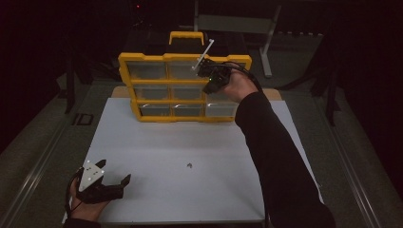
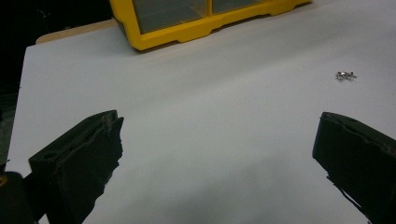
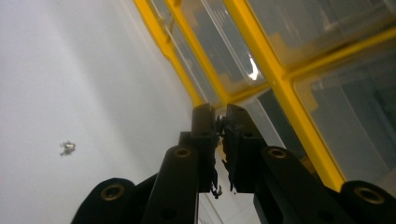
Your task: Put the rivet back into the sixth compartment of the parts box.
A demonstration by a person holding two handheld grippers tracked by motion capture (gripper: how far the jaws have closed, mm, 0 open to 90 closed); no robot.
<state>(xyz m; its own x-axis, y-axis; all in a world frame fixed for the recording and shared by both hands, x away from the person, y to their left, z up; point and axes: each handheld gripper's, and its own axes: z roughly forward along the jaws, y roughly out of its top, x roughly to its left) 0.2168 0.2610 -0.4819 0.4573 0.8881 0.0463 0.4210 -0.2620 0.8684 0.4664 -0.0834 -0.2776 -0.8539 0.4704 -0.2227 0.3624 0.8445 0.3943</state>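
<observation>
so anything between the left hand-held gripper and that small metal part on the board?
Nothing visible. The left hand-held gripper has its jaws wide open over bare white board, and the small metal part lies ahead with open surface between.

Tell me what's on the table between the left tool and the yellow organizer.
Bare white table lies between the left tool and the yellow organizer in the high view; the small metal part sits off to the side.

Dim lighting throughout; dark surroundings are recorded beyond the pale white tabletop [image 1: 190, 142]. Glare is noted on the yellow-framed clear-plastic compartment case [image 3: 254, 74]; near black jaws blurred.
</observation>
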